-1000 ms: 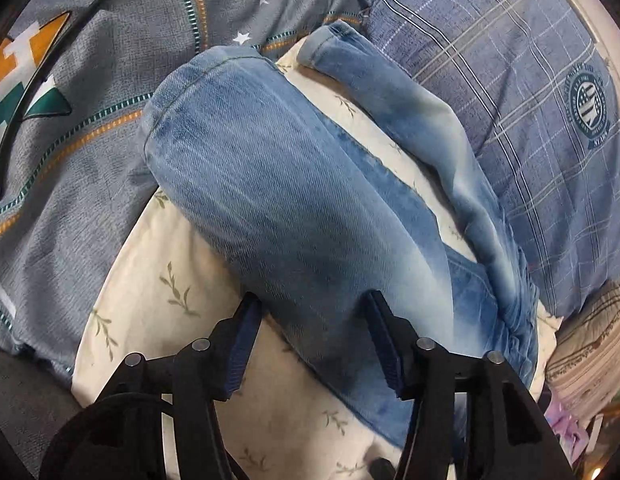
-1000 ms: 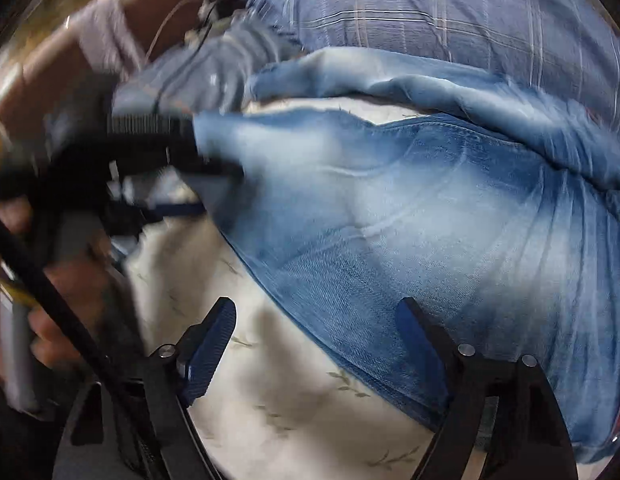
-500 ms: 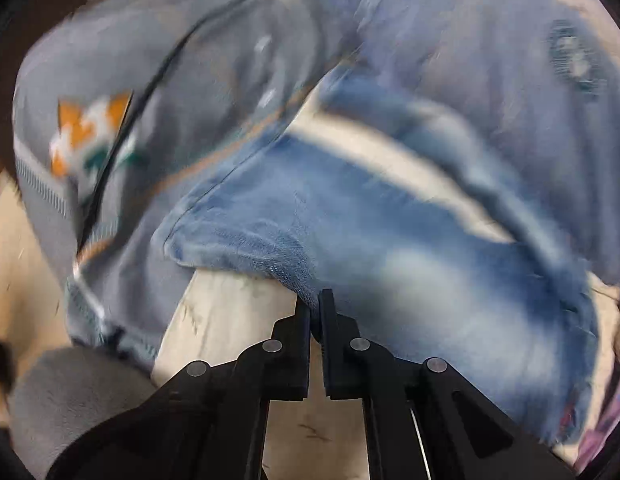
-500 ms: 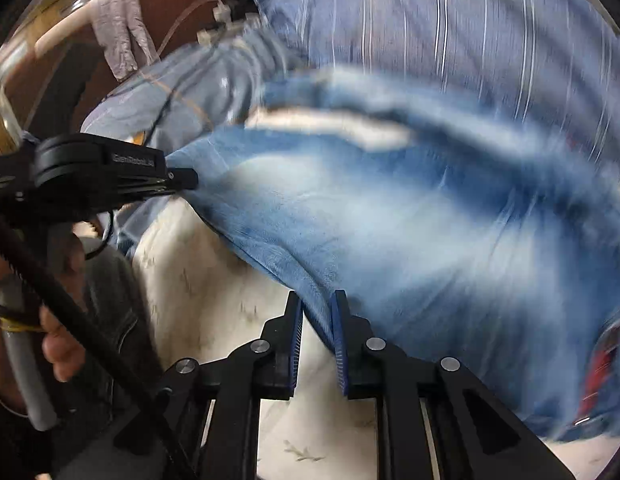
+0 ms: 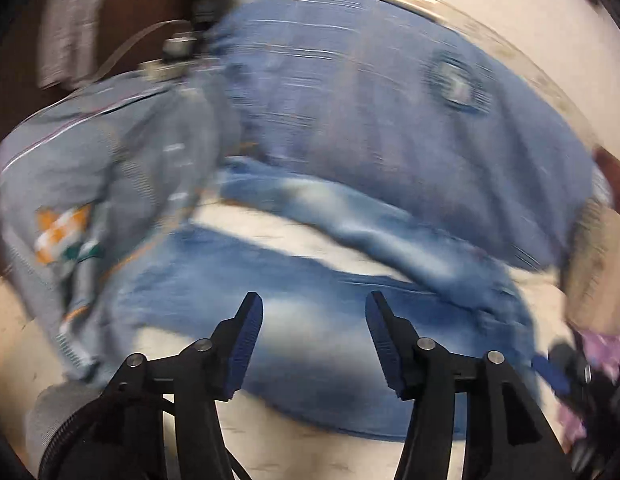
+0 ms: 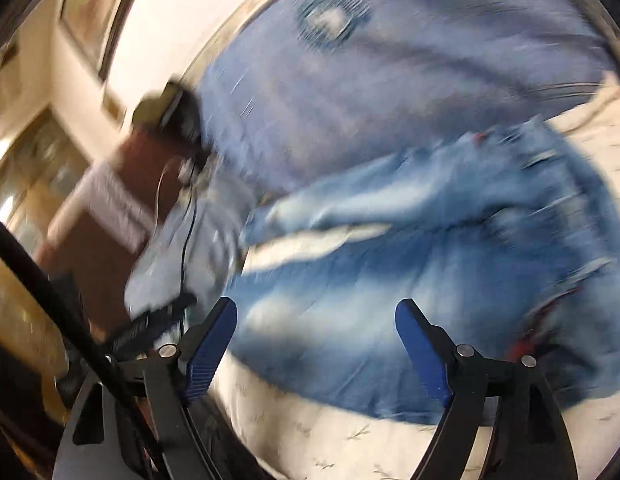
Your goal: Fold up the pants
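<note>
Denim pants (image 5: 310, 344) lie folded over on the floral sheet (image 6: 310, 432); left gripper (image 5: 314, 320) and right gripper (image 6: 316, 326), jaws just reopened, hold nothing. Next, probably: regrip for another fold.

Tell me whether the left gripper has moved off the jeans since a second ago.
Yes. The left gripper has pulled up and back from the jeans; the plaid blue quilt now looks farther off. Its jaws have just been opening, nothing between them.

Both the left gripper (image 5: 314, 336) and right gripper (image 6: 316, 344) have just opened, releasing the faded blue denim pants (image 5: 310, 344) and drawing back.
</note>
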A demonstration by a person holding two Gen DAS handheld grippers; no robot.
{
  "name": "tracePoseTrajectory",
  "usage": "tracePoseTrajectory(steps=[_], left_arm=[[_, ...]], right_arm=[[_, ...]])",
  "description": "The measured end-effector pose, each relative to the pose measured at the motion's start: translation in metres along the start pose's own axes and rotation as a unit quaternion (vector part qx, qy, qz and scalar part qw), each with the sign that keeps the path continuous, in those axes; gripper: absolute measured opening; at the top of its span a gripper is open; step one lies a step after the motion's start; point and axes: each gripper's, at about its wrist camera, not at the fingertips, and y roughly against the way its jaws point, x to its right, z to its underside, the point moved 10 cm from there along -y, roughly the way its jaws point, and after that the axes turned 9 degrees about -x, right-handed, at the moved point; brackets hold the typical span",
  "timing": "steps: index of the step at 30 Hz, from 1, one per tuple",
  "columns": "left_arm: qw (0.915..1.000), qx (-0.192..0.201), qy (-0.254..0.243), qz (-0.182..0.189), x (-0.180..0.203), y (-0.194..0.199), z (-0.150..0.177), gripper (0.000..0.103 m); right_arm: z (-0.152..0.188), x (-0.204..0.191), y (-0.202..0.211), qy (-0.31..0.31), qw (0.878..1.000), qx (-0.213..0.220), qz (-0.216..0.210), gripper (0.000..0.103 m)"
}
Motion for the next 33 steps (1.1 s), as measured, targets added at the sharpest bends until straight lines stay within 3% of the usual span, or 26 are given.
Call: tracePoseTrajectory(steps=[5, 11, 14, 17, 20, 22, 26, 31, 32, 33], left_arm=[[0.9953, -0.024, -0.073, 0.059, 0.085, -0.02, -0.035, 0.063], [0.9882, -0.042, -0.129, 0.072, 0.153, -0.091, -0.078, 0.063], [0.9872, -0.052, -0.132, 0.072, 0.153, -0.134, -0.083, 0.063], [0.9883, -0.078, -0.112, 0.068, 0.131, -0.179, -0.074, 0.062], [0.9868, -0.106, -0.104, 0.065, 0.125, -0.212, -0.082, 0.061], [0.9877, -0.113, -0.086, 0.066, 0.119, -0.219, -0.089, 0.062], [0.9854, -0.134, -0.066, 0.082, 0.114, -0.233, -0.092, 0.062], [0.9844, -0.143, -0.051, 0.089, 0.108, -0.237, -0.093, 0.062], [0.9839, -0.145, -0.046, 0.094, 0.108, -0.238, -0.093, 0.062], [0.9838, -0.145, -0.045, 0.096, 0.108, -0.235, -0.093, 0.062]], right_arm=[[-0.052, 0.048, 0.045, -0.017, 0.995, 0.062, 0.074, 0.09], [-0.107, 0.106, 0.048, -0.032, 0.988, 0.043, 0.143, 0.09], [-0.119, 0.143, 0.04, -0.064, 0.986, 0.023, 0.155, 0.09], [-0.13, 0.188, 0.012, -0.071, 0.98, -0.008, 0.185, 0.09], [-0.14, 0.233, -0.027, -0.095, 0.977, -0.051, 0.186, 0.086], [-0.146, 0.258, -0.053, -0.114, 0.971, -0.083, 0.191, 0.083], [-0.177, 0.299, -0.08, -0.14, 0.957, -0.092, 0.238, 0.084], [-0.191, 0.329, -0.111, -0.18, 0.947, -0.113, 0.239, 0.083], [-0.192, 0.327, -0.114, -0.176, 0.949, -0.116, 0.237, 0.077], [-0.194, 0.316, -0.119, -0.154, 0.954, -0.115, 0.23, 0.048]])
